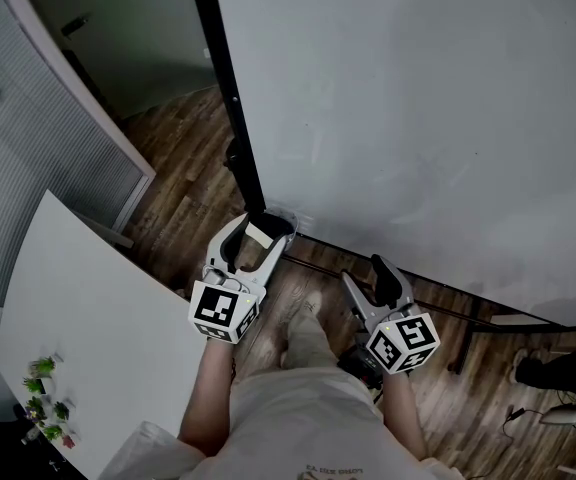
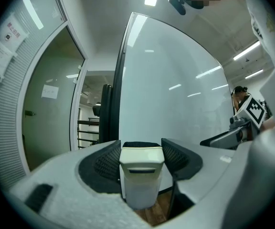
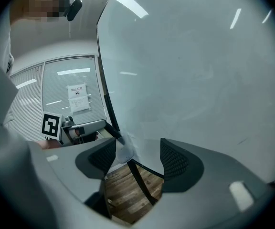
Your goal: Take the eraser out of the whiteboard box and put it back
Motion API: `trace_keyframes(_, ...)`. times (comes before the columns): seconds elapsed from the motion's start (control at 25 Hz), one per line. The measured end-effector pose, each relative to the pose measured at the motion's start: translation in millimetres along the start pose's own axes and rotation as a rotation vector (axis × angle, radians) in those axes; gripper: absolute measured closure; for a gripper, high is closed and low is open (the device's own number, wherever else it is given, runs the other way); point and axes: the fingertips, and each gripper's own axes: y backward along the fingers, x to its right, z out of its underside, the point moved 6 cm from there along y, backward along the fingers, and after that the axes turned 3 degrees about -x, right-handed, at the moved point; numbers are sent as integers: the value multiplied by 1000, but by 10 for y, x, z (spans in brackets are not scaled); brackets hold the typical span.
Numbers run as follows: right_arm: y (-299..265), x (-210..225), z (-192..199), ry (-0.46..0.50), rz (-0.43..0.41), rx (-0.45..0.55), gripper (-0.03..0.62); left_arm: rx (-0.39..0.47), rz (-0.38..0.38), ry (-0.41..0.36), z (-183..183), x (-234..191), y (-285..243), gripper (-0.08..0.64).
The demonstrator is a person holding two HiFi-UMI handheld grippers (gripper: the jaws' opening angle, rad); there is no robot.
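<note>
Whiteboard (image 1: 418, 118): upright on a dark frame, over a wood floor.
Left gripper (image 1: 257, 234): jaws clamped on the eraser.
Right gripper (image 1: 361, 270): jaws apart, nothing between them.
Whiteboard box (image 1: 286, 218): clear, at the board's lower left corner.
Eraser (image 2: 141, 173): white, upright between the left pads, just beside the box.

Empty hand-held gripper (image 3: 137, 157), jaws apart, whiteboard (image 3: 199, 80), floor (image 3: 128, 194)
</note>
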Motion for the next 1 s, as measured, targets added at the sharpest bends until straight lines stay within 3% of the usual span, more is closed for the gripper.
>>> trace_keyframes(1.0, -77, 76, 50, -11, 11, -26, 302, -37, 23, -3, 137, -33, -144, 294)
